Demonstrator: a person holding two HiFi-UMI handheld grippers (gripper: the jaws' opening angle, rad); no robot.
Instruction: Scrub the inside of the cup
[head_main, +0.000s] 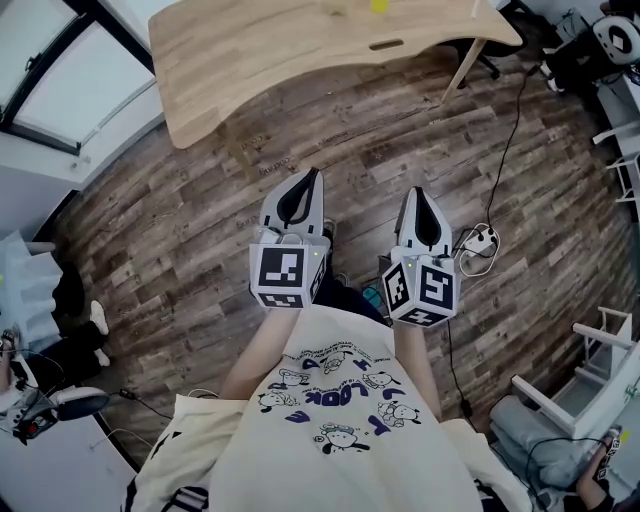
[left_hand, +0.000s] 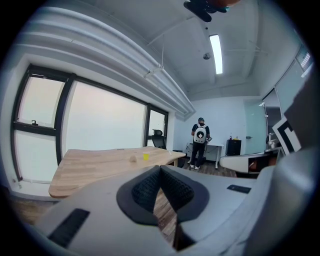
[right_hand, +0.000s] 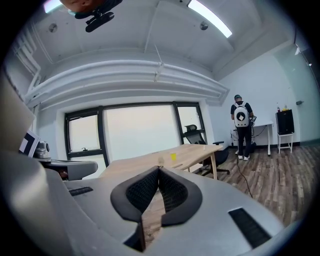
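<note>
At the centre of the head view, the left gripper (head_main: 310, 183) and right gripper (head_main: 419, 199) hung over the wood floor (head_main: 190, 220), each with jaws pressed together on nothing; at the top edge, the small yellow cup (head_main: 378, 5) stood on the wooden table (head_main: 270, 50), well apart from both.

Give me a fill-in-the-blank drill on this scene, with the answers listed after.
1. The left gripper has its jaws ____, with nothing between them.
2. The small cup on the wooden table is ____ in colour.
3. The person standing far across the room wears a ____ on the back.
Missing words: shut; yellow; backpack.
</note>
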